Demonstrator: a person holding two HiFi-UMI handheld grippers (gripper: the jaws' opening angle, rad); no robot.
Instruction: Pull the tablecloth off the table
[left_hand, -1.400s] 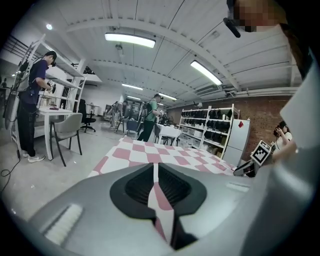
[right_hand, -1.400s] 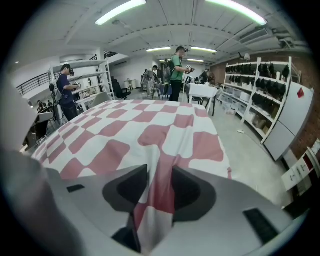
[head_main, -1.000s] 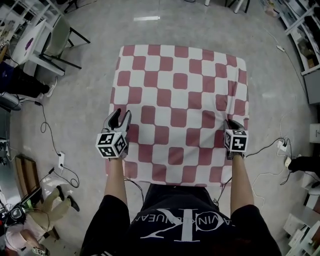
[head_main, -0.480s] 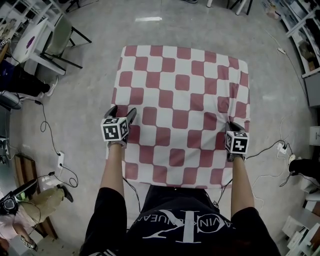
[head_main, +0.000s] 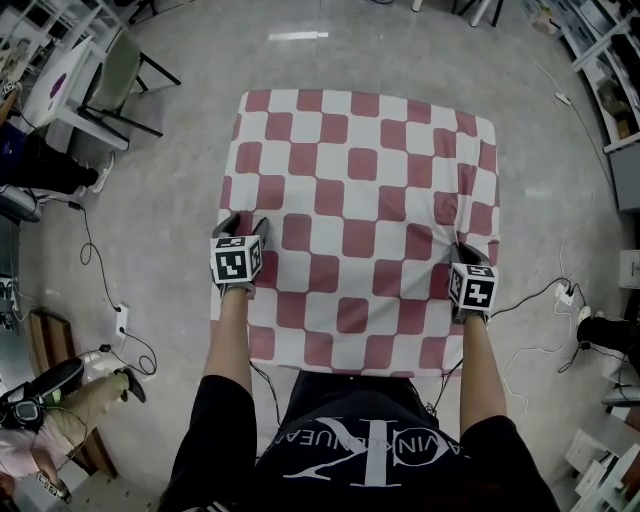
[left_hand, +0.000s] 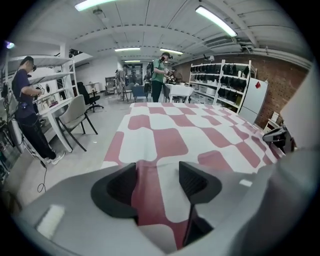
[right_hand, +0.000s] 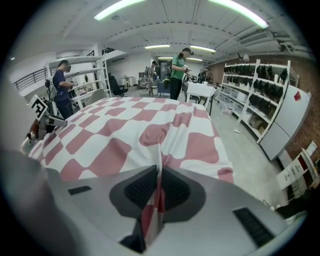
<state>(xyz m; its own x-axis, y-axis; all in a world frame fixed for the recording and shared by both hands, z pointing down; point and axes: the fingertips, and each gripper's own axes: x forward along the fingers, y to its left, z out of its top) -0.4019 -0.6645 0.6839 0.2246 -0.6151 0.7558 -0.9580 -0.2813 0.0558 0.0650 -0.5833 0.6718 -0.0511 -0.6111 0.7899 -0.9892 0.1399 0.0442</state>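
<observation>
**A:** What is each hand-held gripper doing?

**B:** The right hand-held gripper (right_hand: 159, 187) has its jaws nearly together. A thin upright fold of the red-and-white checked tablecloth (head_main: 360, 180) is pinched between its pads. The left hand-held gripper (left_hand: 157, 182) has its jaws well apart, though they have just been closing. A strip of the cloth lies between them, and the pads are not clamped on it.

**A:** Where does the cloth lie from there?

**B:** It is right under both. In the head view the left one sits at the cloth's left edge and the right one near its right edge, both towards the near end. Creases run out from the right one's jaws into a raised pucker just ahead of it. Ahead of the left one the cloth lies flat. From both, the checks spread away to the far edge, and the sides hang down.

**A:** And farther off?

**B:** Out to the left of the left one, a chair (left_hand: 75, 117) stands on the grey floor (head_main: 170, 190). Past the cloth's far end stands a person in a green top (right_hand: 176, 72). Shelves (left_hand: 225, 80) line the wall to the right.
</observation>
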